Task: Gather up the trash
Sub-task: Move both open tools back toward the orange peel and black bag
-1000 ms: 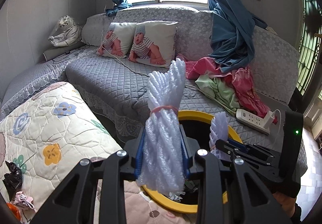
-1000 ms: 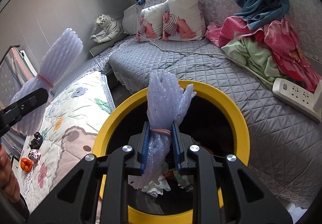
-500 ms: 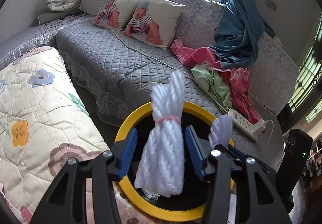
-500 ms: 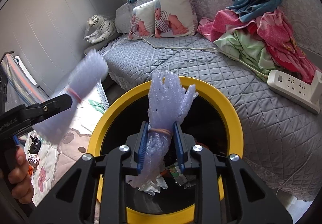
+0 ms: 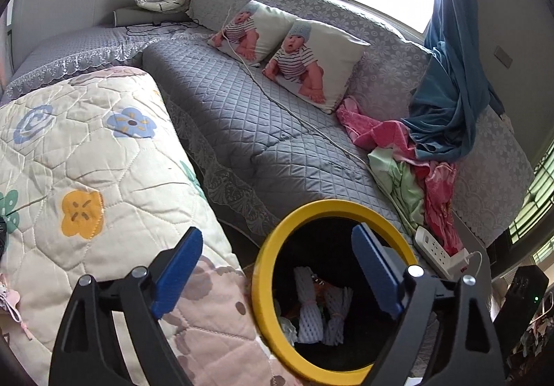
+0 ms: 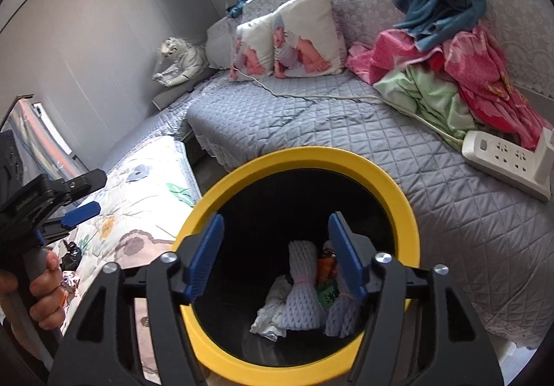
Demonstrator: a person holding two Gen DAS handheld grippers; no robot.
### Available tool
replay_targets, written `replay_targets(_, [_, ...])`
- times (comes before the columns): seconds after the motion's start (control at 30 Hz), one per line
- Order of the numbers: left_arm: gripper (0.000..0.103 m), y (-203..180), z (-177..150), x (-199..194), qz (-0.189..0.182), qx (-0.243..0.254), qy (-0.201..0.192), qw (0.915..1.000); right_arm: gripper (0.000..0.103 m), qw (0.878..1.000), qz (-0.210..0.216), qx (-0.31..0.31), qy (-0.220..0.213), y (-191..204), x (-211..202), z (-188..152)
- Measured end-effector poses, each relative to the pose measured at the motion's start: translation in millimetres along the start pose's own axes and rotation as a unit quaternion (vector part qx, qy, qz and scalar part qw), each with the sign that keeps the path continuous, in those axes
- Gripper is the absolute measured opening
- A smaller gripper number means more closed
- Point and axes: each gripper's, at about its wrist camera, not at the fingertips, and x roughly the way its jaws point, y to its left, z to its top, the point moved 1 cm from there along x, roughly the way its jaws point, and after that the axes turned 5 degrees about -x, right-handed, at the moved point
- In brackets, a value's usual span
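Note:
A black bin with a yellow rim (image 5: 332, 207) (image 6: 304, 159) stands between the sofa and the quilt. Two white foam-net bundles (image 5: 306, 309) (image 6: 301, 285), each tied with a rubber band, lie at its bottom beside crumpled paper (image 6: 268, 316) and wrappers. My left gripper (image 5: 277, 268) hangs over the bin's left rim, jaws opening, nothing between them. The right wrist view shows it at the far left (image 6: 90, 195), held by a hand (image 6: 45, 296). My right gripper (image 6: 275, 254) hovers above the bin mouth, jaws opening and empty too.
A floral quilt (image 5: 86, 160) lies left of the bin, with small scraps (image 6: 71, 252) on it near the hand. The grey quilted sofa (image 5: 242, 115) carries pillows, a heap of clothes (image 6: 450, 81) and a white power strip (image 6: 505, 157) with its cable.
Both grippers have opened and let go of their foam-net bundles, which have dropped into the bin. The left gripper has rolled and shifted towards the bin's left side.

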Motion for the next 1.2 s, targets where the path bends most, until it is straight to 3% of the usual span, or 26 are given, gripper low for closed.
replay_targets(0.3, [0.089, 70.9, 16.3, -37.0, 0.062, -0.032, -0.041, 0.9968, 0.067, 0.996, 0.062, -0.063, -0.001, 59.5, 3.2, 4.8])
replay_targets(0.53, [0.089, 155.4, 10.7, -90.9, 0.126, -0.072, -0.073, 0.9867, 0.067, 0.984, 0.122, -0.129, 0.031, 134.8, 22.8, -5.6])
replay_targets(0.8, [0.089, 246.5, 0.9, -147.7, 0.177, -0.106, -0.100, 0.9734, 0.068, 0.951, 0.210, -0.211, 0.086, 238.0, 44.4, -38.3])
replay_targets(0.97, [0.089, 279.0, -2.2, -164.4, 0.193, -0.093, -0.101, 0.9716, 0.068, 0.925, 0.246, -0.267, 0.113, 299.7, 52.2, -64.4])
replay_targets(1.2, [0.089, 306.5, -2.3, -158.2, 0.195, -0.091, -0.078, 0.9734, 0.068, 0.901, 0.269, -0.309, 0.143, 355.1, 62.6, -92.7])
